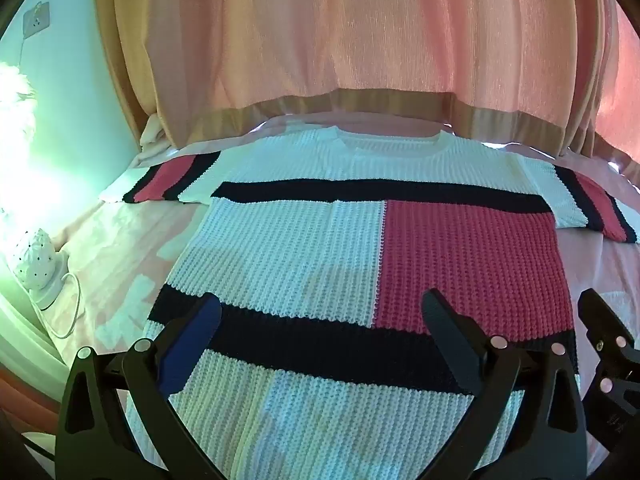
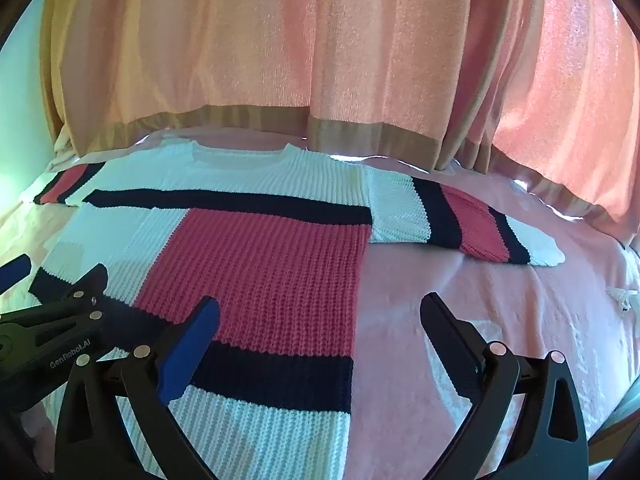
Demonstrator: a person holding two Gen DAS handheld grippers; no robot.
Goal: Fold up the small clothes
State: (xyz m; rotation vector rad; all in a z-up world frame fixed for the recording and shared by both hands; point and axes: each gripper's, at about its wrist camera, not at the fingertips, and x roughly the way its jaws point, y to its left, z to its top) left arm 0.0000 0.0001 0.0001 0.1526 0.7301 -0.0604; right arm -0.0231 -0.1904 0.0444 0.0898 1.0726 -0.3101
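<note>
A knitted sweater (image 1: 304,248) in white, red and navy blocks lies flat on a pink bed sheet (image 1: 120,240), neck toward the curtain, both sleeves spread out. It also shows in the right wrist view (image 2: 272,264), with its right sleeve (image 2: 460,220) stretched across the sheet. My left gripper (image 1: 320,320) is open and empty, hovering above the sweater's lower part near the hem. My right gripper (image 2: 320,320) is open and empty above the sweater's lower right side edge. The right gripper also shows at the left wrist view's right edge (image 1: 608,344).
A pink and tan curtain (image 1: 340,40) hangs behind the bed's far edge. A white dotted lamp (image 1: 34,256) with a cord stands at the left. A small white object (image 2: 622,298) lies on the sheet at the right. Bare sheet (image 2: 500,300) stretches right of the sweater.
</note>
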